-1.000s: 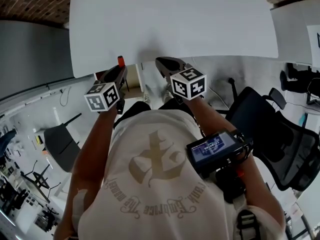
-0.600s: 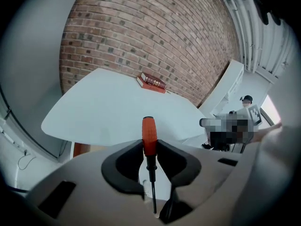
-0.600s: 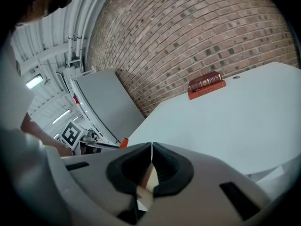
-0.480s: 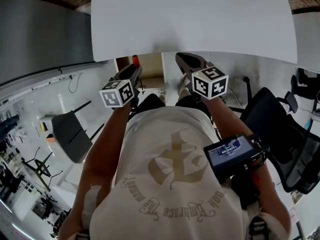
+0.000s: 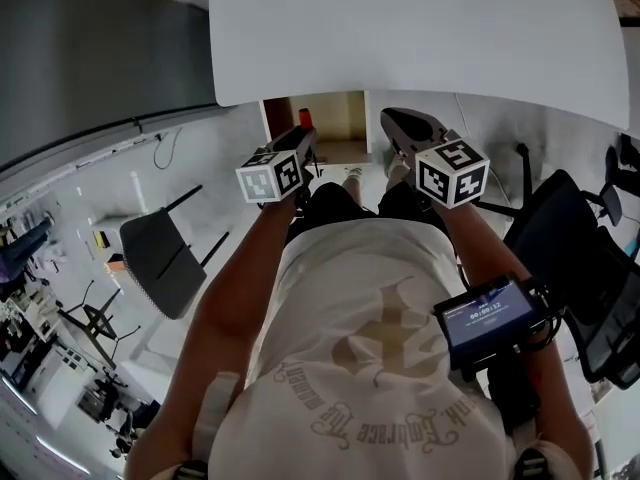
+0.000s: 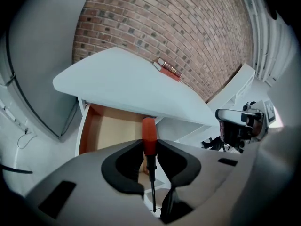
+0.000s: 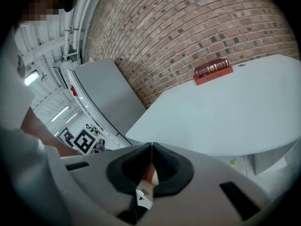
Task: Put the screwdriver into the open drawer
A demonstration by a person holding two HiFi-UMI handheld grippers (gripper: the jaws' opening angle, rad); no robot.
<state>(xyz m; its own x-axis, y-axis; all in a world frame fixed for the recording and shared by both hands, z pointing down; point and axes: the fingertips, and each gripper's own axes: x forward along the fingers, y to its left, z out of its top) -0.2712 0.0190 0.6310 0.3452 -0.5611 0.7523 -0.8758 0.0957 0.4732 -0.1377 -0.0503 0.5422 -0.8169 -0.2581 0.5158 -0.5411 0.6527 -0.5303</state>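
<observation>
Left tongs (image 6: 149, 144) grip screwdriver (image 6: 149, 132), angled down toward open drawer (image 6: 112, 130).

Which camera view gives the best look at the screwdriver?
The left gripper view: the screwdriver sits dead centre, its red handle clamped in the left gripper and the dark shaft running back toward the camera. The head view shows only the red handle tip above that gripper. The right gripper view shows none of it.

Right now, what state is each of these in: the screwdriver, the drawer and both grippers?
screwdriver: held by its red handle, not yet in the drawer.
drawer: open, under the white table.
left gripper: jaws shut on the screwdriver.
right gripper: jaws together, holding nothing.
</observation>
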